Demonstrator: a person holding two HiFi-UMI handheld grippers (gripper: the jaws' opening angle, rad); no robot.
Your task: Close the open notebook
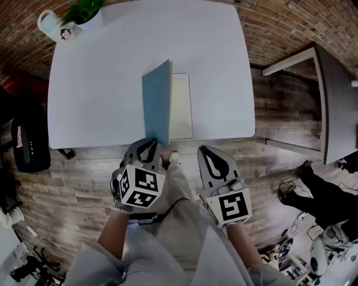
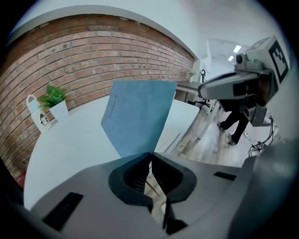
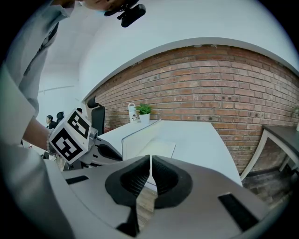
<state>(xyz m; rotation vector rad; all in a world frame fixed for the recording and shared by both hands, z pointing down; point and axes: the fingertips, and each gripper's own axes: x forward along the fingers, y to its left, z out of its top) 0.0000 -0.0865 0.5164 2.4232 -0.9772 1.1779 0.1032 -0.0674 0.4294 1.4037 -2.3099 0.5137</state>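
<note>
Seen from above, a white table point(image 1: 89, 84) with a notebook point(image 1: 168, 106) lying near its front edge. The notebook is half open. Its blue cover point(image 1: 156, 103) stands almost upright on the spine, and the pale pages point(image 1: 180, 106) lie flat to the right of it.

The left gripper point(image 1: 149, 142) meets the cover's near bottom corner at the table edge. In the left gripper view its jaws are clenched together and the blue corner runs down into their tips, so they appear to pinch it, though the contact itself is hard to see. The right gripper point(image 1: 204, 149) hangs just off the table edge, to the right of the notebook, with its jaws pressed together on nothing.

The cover looks thin and light, like card that flexes and not a stiff board. It should tip over under a gentle push and fall shut on the pages. A grip at the free edge, away from the spine, gives the most control — a hard squeeze could crease the corner.

A mug point(image 1: 53, 25) and a potted plant point(image 1: 84, 8) sit at the far left corner, well apart from the notebook.
</note>
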